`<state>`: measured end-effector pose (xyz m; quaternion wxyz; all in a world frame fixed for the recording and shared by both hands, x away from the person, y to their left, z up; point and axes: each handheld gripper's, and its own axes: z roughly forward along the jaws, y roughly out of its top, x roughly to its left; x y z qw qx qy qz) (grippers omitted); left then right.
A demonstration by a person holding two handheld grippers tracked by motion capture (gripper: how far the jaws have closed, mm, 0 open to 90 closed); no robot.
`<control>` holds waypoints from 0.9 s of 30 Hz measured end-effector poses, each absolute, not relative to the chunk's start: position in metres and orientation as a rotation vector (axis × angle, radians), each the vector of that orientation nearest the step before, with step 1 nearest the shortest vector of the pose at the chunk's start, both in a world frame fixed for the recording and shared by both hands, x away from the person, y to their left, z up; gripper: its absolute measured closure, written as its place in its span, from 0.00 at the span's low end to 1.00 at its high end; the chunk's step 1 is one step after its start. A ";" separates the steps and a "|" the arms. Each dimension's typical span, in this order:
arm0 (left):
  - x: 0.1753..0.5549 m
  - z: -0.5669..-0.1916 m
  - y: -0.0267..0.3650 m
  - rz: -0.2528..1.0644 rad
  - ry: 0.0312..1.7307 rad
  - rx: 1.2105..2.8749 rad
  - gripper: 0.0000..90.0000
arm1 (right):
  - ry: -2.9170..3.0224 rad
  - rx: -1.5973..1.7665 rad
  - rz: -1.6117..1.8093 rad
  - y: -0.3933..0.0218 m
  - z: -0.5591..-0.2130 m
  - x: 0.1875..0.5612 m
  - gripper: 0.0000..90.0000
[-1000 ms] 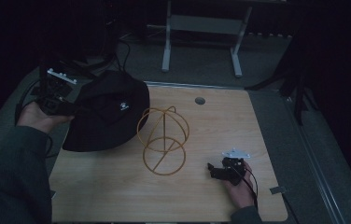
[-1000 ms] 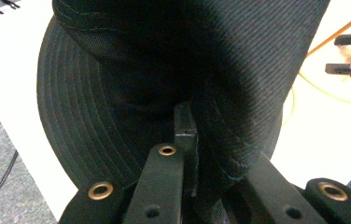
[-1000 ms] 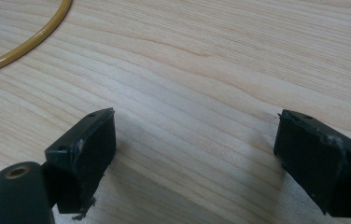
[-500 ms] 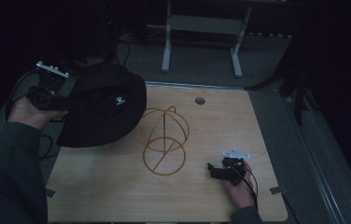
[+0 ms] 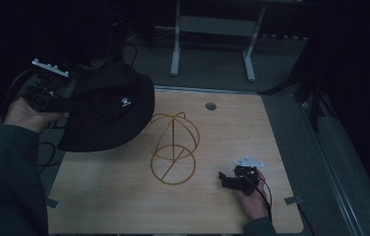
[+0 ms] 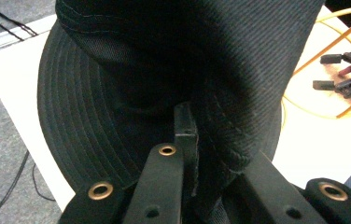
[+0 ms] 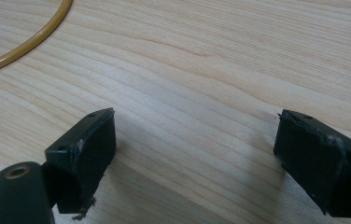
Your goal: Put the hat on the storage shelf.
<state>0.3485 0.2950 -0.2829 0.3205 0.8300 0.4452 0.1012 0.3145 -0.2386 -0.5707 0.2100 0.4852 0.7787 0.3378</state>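
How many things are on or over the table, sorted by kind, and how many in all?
Hats: 1, the black hat, its brim pinched by the left gripper
Wire stands: 1, the yellow wire stand
Grippers: 2, the left one and the right gripper, open, resting on the table
Total: 4

Dim lab or studio, wooden table [image 5: 124,206], metal stand legs [image 5: 212,44], floor cables [image 5: 131,46]

Black bucket hat [image 5: 109,110] lifted at table's left edge, beside wire stand [image 5: 172,147].
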 end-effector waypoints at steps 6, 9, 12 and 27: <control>0.348 -0.277 0.295 0.269 1.142 2.190 0.98 | 2.166 1.348 0.940 -0.239 -0.571 0.315 0.14; 0.349 -0.275 0.295 0.267 1.130 2.198 0.98 | 2.166 1.348 0.940 -0.239 -0.571 0.315 0.14; 0.349 -0.273 0.295 0.268 1.110 2.211 0.98 | 2.166 1.347 0.940 -0.239 -0.571 0.315 0.14; 0.346 -0.259 0.299 0.265 1.049 2.224 0.98 | 2.164 1.348 0.940 -0.239 -0.571 0.315 0.14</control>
